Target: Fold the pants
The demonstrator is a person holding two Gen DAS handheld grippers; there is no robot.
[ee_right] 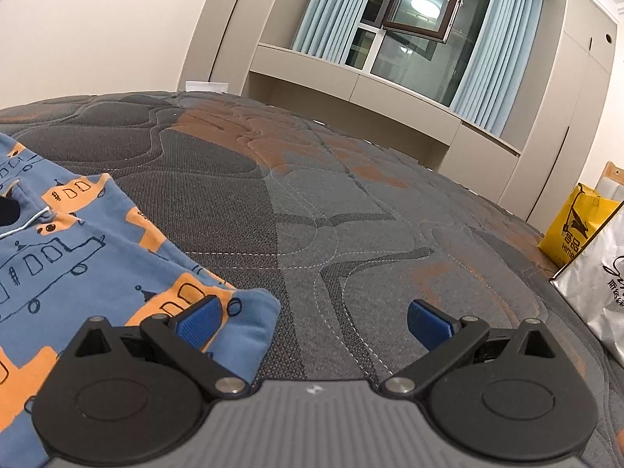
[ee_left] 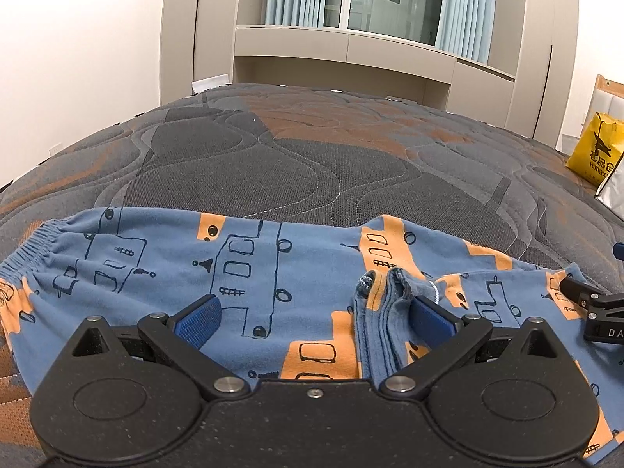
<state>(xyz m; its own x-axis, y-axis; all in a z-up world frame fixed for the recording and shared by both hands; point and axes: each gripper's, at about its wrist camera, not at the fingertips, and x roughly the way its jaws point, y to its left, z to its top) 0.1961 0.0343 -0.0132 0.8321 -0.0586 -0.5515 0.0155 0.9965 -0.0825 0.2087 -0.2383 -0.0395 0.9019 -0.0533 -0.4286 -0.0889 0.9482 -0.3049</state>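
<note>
Blue pants [ee_left: 163, 257] with an orange and dark line print lie flat across the near side of the mattress [ee_left: 312, 156], elastic waistband at the left. My left gripper [ee_left: 312, 319] stands open low over them, and a bunched cuff [ee_left: 386, 292] rises just inside its right blue pad. The other gripper's black finger shows at the right edge of this view. In the right wrist view the pants [ee_right: 58, 249] fill the left side. My right gripper [ee_right: 312, 321] is open over the folded right end, its left pad above cloth, its right pad above bare mattress [ee_right: 351, 214].
A yellow shopping bag [ee_right: 573, 230] and a silver bag [ee_right: 600, 284] stand at the mattress's right edge. Beige cabinets, a window with pale blue curtains [ee_left: 374, 0] and a white wall lie beyond the far side.
</note>
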